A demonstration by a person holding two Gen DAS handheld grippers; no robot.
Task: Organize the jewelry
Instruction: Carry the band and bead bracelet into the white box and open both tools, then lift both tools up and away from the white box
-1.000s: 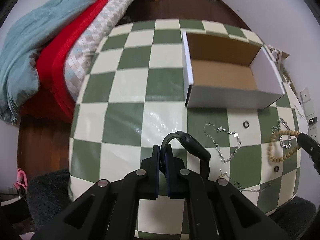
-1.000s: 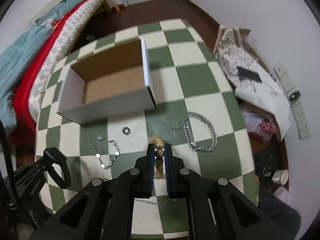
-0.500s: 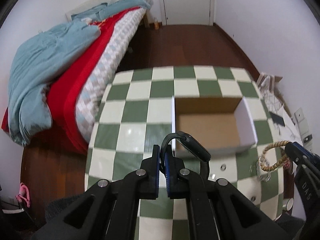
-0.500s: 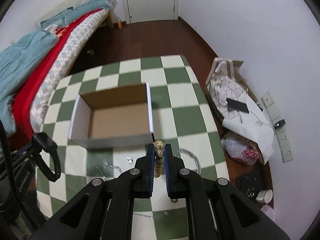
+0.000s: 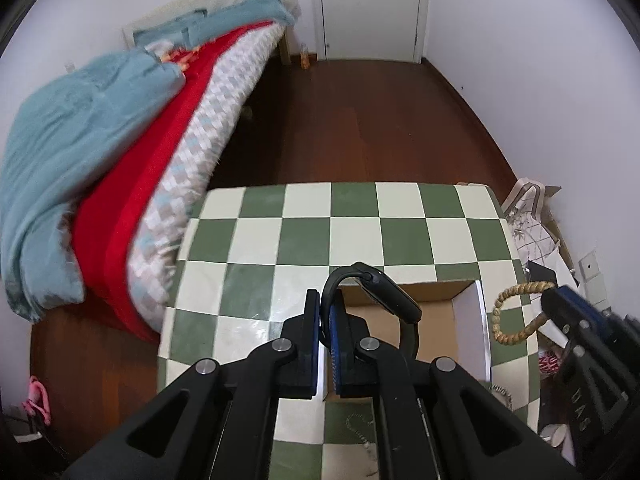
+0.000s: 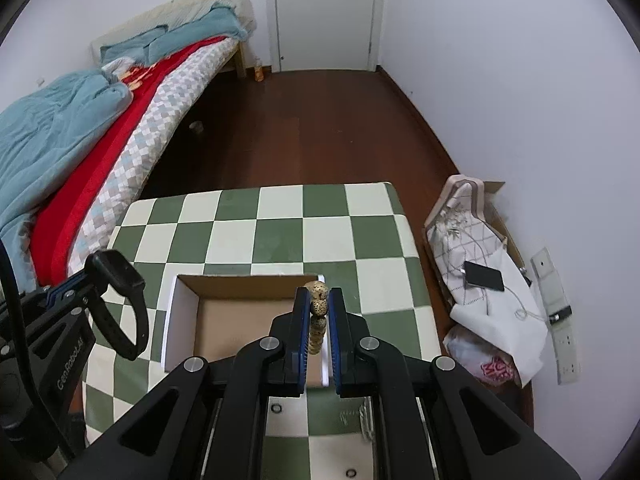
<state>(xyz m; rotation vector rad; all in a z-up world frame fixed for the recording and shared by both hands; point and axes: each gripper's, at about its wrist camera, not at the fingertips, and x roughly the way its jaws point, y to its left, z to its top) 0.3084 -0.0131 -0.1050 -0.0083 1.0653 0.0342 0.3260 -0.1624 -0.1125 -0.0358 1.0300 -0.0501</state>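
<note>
My left gripper (image 5: 325,312) is shut on the strap of a black smartwatch (image 5: 390,300) and holds it high above the open white cardboard box (image 5: 480,320). The watch also shows in the right wrist view (image 6: 120,304). My right gripper (image 6: 319,304) is shut on a tan wooden bead bracelet (image 6: 317,312), held above the box (image 6: 180,320). The bracelet hangs as a loop in the left wrist view (image 5: 508,312). Silver chains (image 5: 500,392) and small rings (image 6: 276,409) lie on the checked table (image 6: 280,224) below.
A bed with red and blue bedding (image 5: 120,160) stands left of the table. A dark wood floor (image 6: 312,128) and a white door (image 6: 324,12) lie beyond. Bags, a phone and cables (image 6: 480,280) are piled right of the table by the wall.
Both grippers have risen well above the table with their items and now sit over the box. The table and box look smaller and lower in both views.
</note>
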